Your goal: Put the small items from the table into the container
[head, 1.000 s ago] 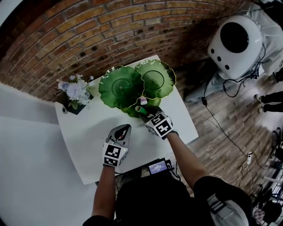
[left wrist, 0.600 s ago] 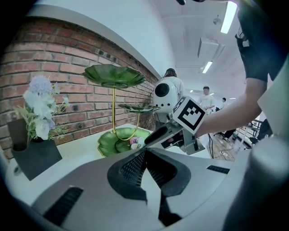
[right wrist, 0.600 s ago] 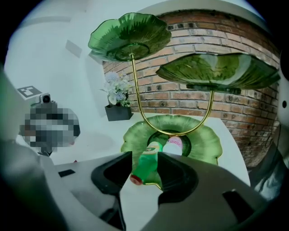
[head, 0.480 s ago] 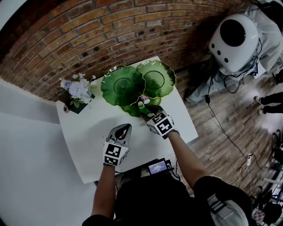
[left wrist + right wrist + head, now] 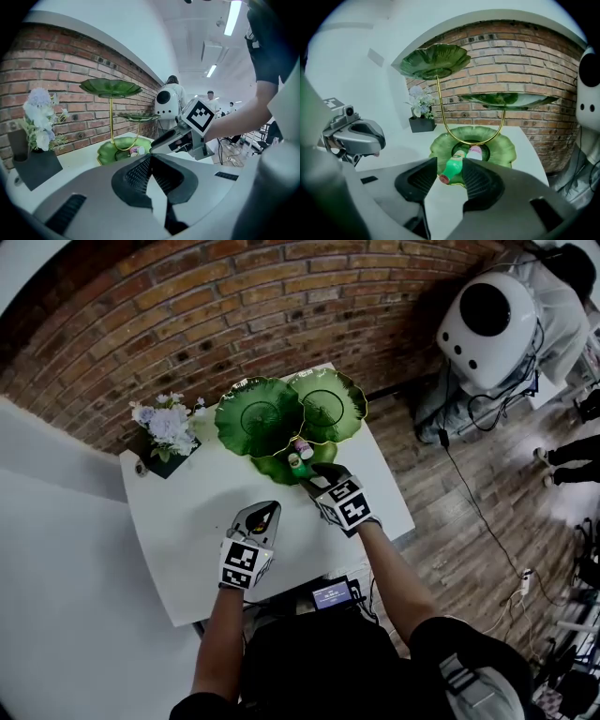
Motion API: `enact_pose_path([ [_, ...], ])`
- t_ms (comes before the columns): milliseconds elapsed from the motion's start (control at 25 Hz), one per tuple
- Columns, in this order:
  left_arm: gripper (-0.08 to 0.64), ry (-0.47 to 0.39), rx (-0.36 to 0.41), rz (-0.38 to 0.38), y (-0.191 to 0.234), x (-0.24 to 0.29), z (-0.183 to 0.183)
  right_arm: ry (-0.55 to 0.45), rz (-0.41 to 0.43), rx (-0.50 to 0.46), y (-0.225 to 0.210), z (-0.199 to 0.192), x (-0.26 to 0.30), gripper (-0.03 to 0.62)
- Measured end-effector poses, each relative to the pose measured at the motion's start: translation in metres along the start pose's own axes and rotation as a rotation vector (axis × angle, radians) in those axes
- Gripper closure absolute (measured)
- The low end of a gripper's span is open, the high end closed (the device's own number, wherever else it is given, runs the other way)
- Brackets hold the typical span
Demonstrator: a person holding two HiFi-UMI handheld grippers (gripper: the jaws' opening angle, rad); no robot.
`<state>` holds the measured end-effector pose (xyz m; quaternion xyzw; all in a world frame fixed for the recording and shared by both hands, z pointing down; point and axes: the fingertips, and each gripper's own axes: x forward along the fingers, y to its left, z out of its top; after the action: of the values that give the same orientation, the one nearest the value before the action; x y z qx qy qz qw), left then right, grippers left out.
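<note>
Head view looks steeply down; both low, seemingly near gripper views share the green stand (image 5: 260, 418).

In the head view's centre, the right claw (image 5: 314, 473) covers the near rim of the lowest leaf dish (image 5: 271, 468). The two small items (image 5: 298, 456) there are too small to identify.

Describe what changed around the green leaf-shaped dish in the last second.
The right gripper, jaws open, drew back slightly from the lowest green leaf-shaped dish. The small green plastic bottle still lies in it beside a pink-and-white item. The left gripper stayed shut, unmoved.
</note>
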<state>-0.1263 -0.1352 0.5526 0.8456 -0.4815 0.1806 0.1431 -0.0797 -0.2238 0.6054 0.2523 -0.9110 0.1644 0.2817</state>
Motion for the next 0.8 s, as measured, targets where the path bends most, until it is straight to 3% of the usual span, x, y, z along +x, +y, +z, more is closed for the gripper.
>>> enact_pose_path([
  [800, 0.549, -0.044, 0.034, -0.027, -0.031, -0.026, 0.002, -0.089, -0.025, 0.043, 0.033, -0.008, -0.071, 0.428],
])
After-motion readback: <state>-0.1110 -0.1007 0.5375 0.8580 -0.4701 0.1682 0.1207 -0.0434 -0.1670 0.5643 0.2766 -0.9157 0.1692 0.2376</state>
